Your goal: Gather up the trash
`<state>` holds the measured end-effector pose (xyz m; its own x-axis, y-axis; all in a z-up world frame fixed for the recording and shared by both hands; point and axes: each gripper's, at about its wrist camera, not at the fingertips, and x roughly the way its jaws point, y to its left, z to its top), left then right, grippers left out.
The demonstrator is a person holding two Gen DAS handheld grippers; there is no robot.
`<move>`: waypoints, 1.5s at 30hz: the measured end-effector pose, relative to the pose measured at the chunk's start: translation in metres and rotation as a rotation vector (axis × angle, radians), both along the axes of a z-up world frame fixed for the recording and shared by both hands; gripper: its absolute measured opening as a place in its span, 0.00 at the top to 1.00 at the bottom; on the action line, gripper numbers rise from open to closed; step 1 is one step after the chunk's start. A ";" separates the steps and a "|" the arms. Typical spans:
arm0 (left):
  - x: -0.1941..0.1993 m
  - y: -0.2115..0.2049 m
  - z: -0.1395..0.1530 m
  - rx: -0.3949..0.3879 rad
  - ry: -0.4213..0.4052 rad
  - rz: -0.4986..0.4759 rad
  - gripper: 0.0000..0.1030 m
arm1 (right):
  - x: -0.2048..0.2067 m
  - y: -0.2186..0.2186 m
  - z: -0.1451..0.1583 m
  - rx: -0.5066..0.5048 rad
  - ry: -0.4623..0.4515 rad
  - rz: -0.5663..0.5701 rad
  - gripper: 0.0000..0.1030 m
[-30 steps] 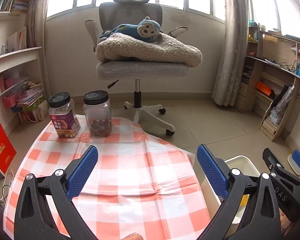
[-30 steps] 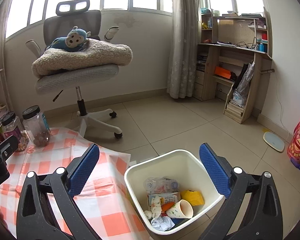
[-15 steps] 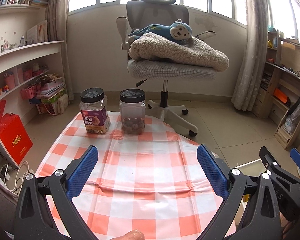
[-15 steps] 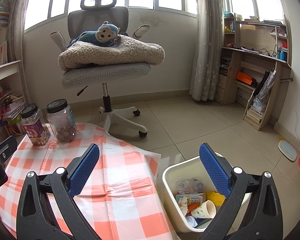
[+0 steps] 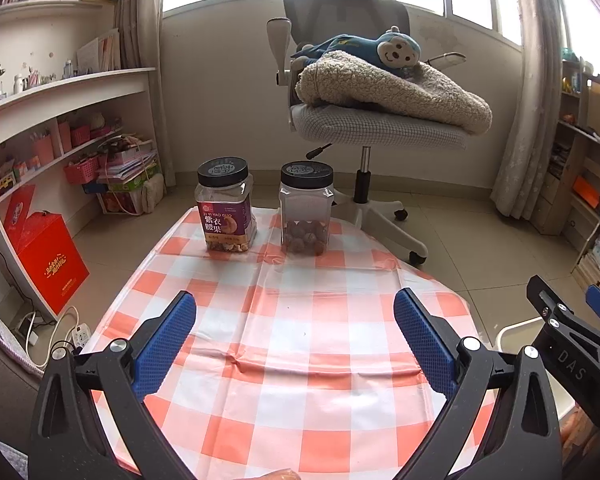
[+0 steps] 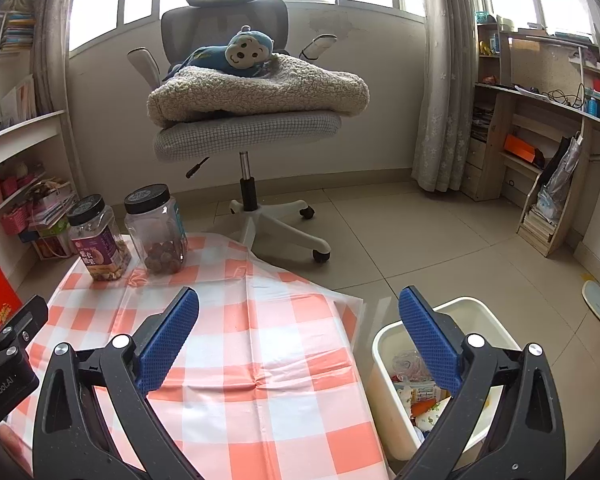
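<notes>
Checked tablecloth [image 5: 300, 320] below, left claw [image 5: 295, 334] released, right claw [image 6: 299, 332] released, possibly level

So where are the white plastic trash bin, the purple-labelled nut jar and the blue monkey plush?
White plastic trash bin [image 6: 384, 344]: right wrist view, near rim.
Purple-labelled nut jar [image 5: 225, 222]: left wrist view, label.
Blue monkey plush [image 5: 398, 49]: left wrist view, face.

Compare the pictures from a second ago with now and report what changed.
Both claws swung left: the left claw now faces the two jars, and the right claw has left the bin for the checked cloth. Both stay open and empty; jars, cloth and bin unmoved.
</notes>
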<state>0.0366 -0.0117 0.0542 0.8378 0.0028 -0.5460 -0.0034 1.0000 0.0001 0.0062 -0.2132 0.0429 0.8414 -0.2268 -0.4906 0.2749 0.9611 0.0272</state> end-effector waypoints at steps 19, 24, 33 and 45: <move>0.004 -0.001 -0.003 -0.015 0.034 -0.004 0.07 | 0.001 0.004 -0.001 0.000 0.007 0.026 0.07; 0.007 0.002 -0.004 -0.028 0.049 0.001 0.07 | 0.000 0.004 0.000 0.005 0.011 0.028 0.07; 0.007 0.001 -0.004 -0.022 0.048 0.004 0.07 | -0.001 0.002 0.000 0.007 0.015 0.034 0.07; 0.007 -0.001 -0.005 -0.017 0.050 0.000 0.07 | -0.001 0.000 -0.001 0.016 0.020 0.036 0.07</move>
